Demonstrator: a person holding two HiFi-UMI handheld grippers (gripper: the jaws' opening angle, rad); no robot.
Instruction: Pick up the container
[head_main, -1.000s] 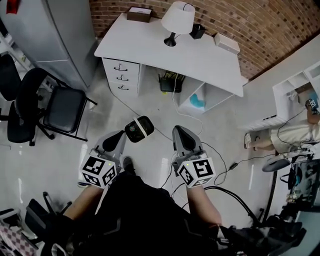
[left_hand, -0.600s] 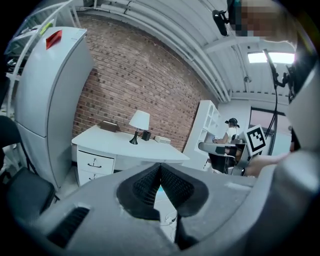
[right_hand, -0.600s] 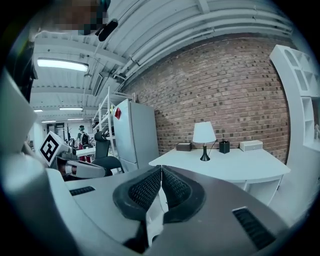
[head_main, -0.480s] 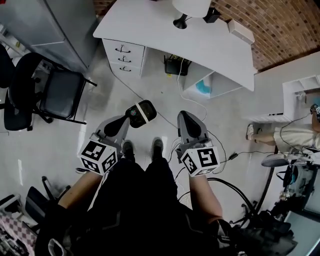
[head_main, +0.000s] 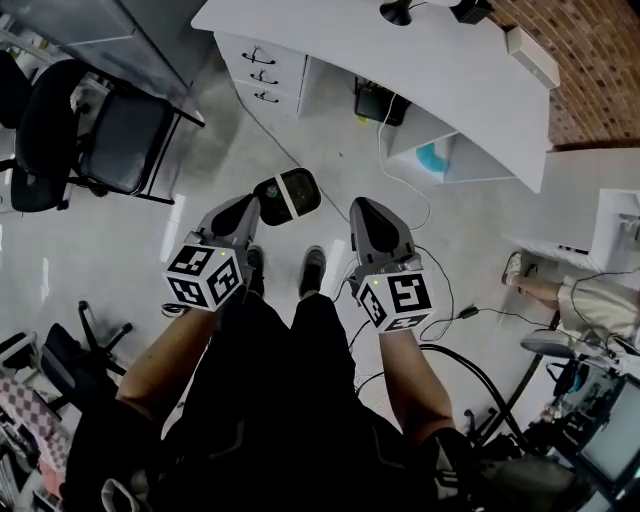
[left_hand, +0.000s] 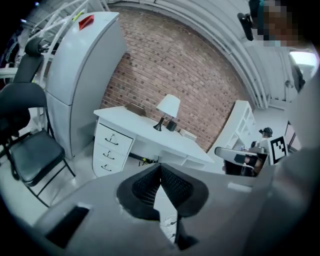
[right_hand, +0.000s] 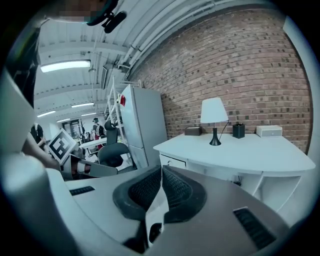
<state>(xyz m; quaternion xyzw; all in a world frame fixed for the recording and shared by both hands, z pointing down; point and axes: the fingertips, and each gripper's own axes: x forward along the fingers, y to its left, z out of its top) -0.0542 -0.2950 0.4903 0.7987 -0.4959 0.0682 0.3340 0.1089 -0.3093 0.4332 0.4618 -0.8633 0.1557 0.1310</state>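
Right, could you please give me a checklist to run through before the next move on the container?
1. Container found: ok. The dark container lies on the floor, just ahead of the shoes.
2. Left gripper ready to grasp: not ok. Its jaws are together with nothing between them.
3. Right gripper ready to grasp: not ok. Its jaws are together and empty.
4. Container in a gripper view: not ok. Neither shows it.
5. Which way up the container lies: cannot tell from the head view.
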